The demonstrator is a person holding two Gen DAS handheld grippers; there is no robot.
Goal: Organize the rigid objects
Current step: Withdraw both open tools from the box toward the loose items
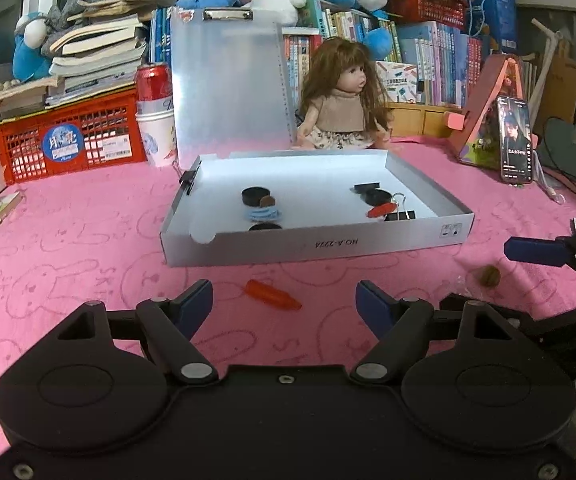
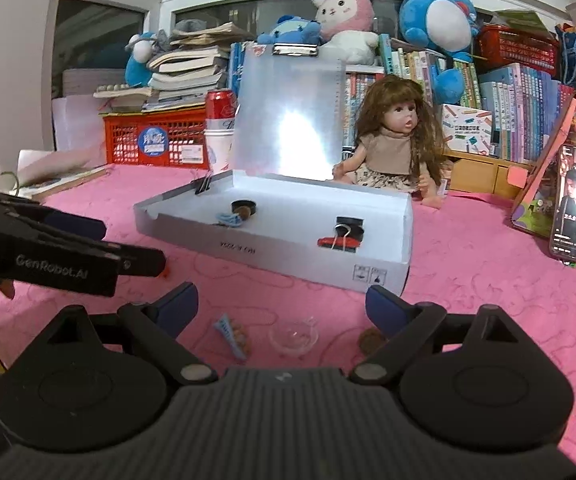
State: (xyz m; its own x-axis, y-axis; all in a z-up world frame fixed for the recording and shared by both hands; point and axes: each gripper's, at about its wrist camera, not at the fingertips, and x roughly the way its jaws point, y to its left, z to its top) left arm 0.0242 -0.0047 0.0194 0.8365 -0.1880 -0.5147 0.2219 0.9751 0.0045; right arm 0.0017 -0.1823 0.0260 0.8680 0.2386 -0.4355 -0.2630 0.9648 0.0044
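While both jaws gape empty, orange carrot toy (image 1: 272, 298) before white box (image 1: 312, 246), pink cloth (image 1: 67, 240)

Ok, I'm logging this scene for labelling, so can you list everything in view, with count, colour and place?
storage box: one, silver-white, lid up, middle of the pink cloth
black round pieces: at least three, inside the box
red piece: one, inside the box, by a binder clip
orange piece: one, on the cloth in front of the box
clear dish: one, on the cloth before the right gripper
brown nut-like piece: one, on the cloth, right of the box
doll: one, brown hair, behind the box
phone: one, screen lit, propped at right
red crate: one, back left, books stacked on top
left gripper: open, empty
right gripper: open, empty
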